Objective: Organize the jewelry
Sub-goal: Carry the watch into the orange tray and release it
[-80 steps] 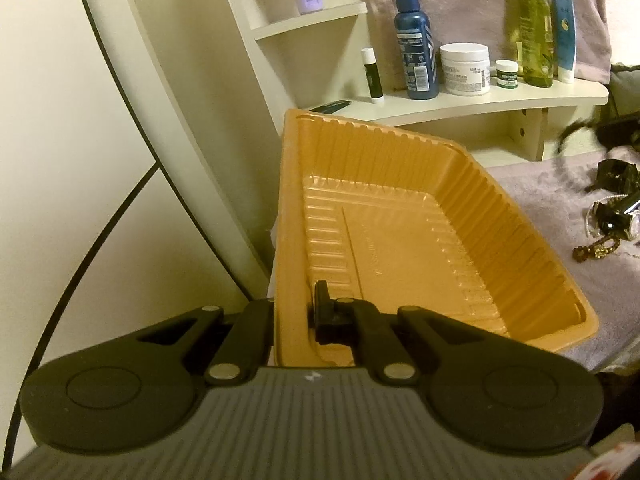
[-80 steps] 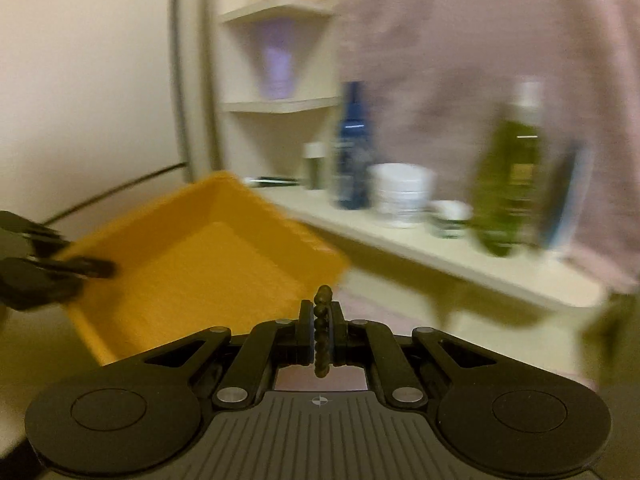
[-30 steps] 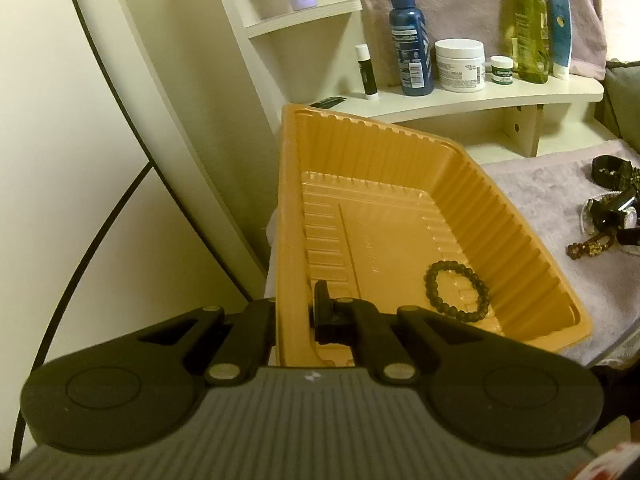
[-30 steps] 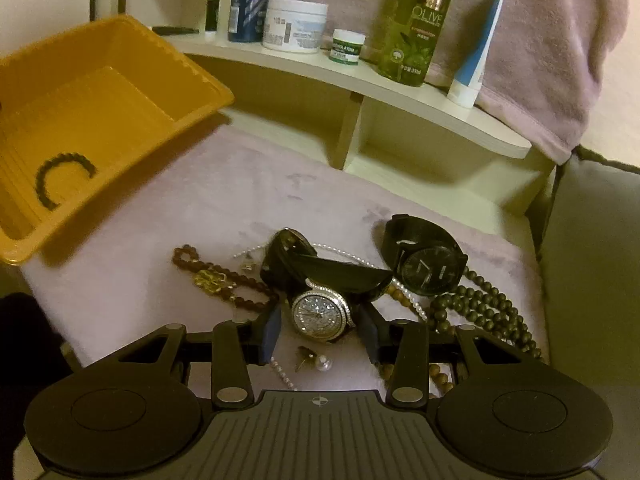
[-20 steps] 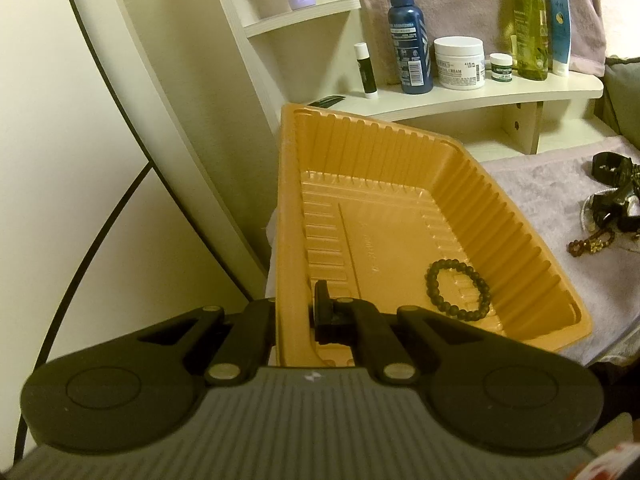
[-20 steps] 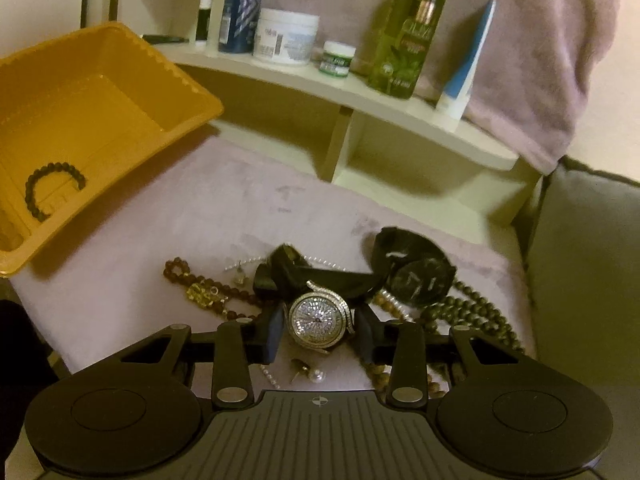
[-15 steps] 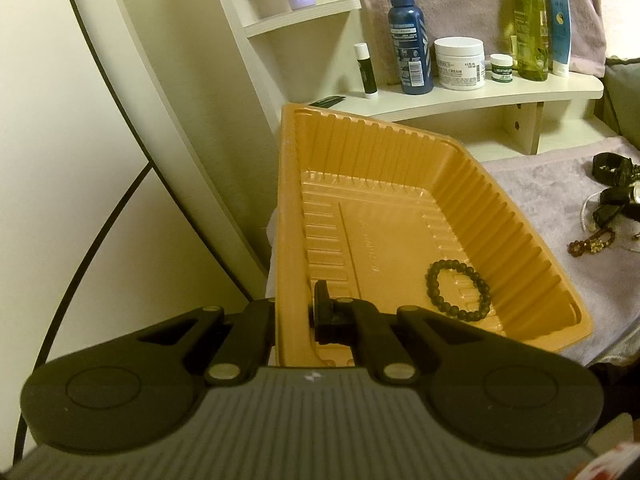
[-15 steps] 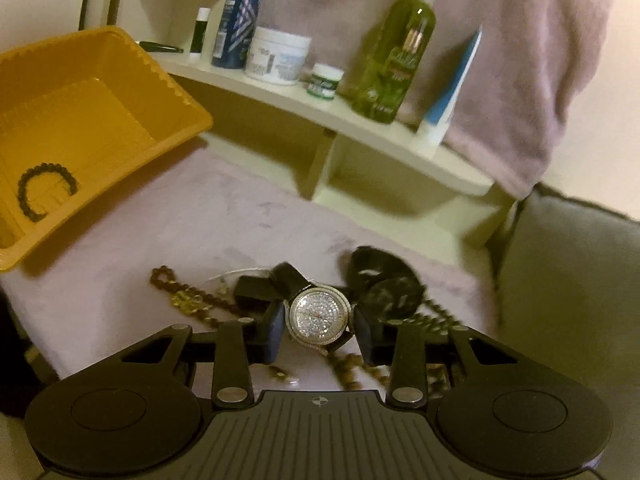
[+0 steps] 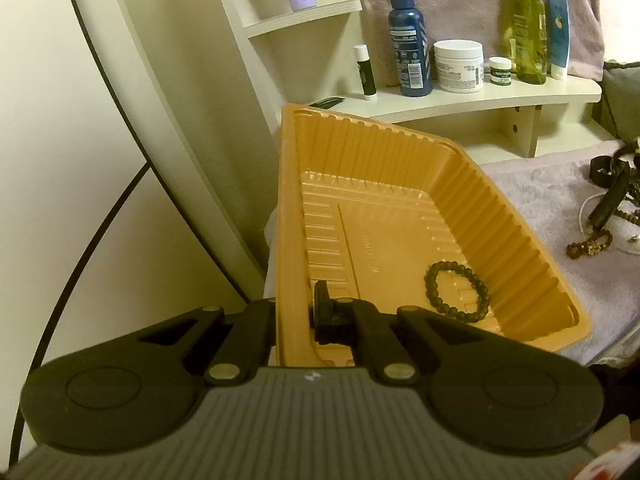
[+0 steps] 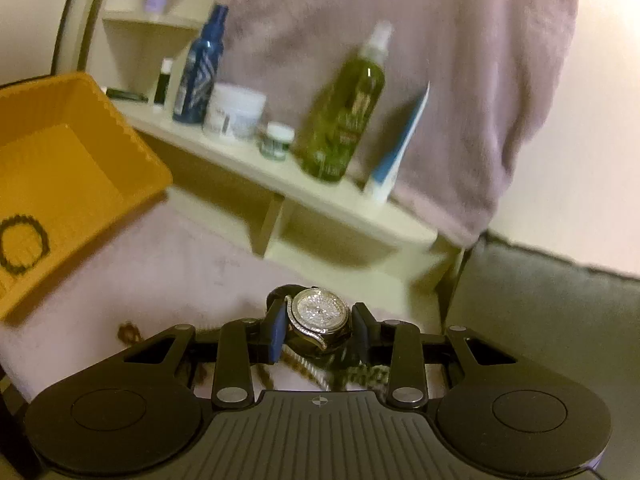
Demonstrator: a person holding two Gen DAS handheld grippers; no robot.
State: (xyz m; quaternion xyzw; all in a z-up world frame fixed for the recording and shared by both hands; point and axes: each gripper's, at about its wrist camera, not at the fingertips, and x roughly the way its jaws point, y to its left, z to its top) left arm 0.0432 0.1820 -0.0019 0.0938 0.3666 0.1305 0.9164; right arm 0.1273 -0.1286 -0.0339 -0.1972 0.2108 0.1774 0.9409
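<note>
**Here, a jewelled watch in one gripper, the tray in the other**

Here the surface is a pale lilac plush cloth (image 9: pixel 532 192) spread over a low table, with a cream shelf (image 9: pixel 460 98) behind it carrying a blue spray bottle (image 9: pixel 410 36), a white jar (image 9: pixel 458 65), a green bottle (image 9: pixel 528 28) and a blue-and-white tube (image 9: pixel 558 32). A lilac towel (image 10: pixel 400 40) hangs behind the shelf.

The left gripper (image 9: pixel 294 312) is clamped tight on the near rim of the orange tray (image 9: pixel 380 168), which is held tilted. A black bead bracelet (image 9: pixel 456 286) lies on the tray's floor, near its low corner.

The right gripper (image 10: pixel 318 330) has just been closing, and its pads press on the case of a crystal-faced watch (image 10: pixel 320 314), held clear above the cloth.

The remaining jewelry (image 9: pixel 600 216) lies on the cloth at the picture's right edge, partly cut off. In the right wrist view it is mostly hidden beneath the gripper, and the whole view is blurred.
</note>
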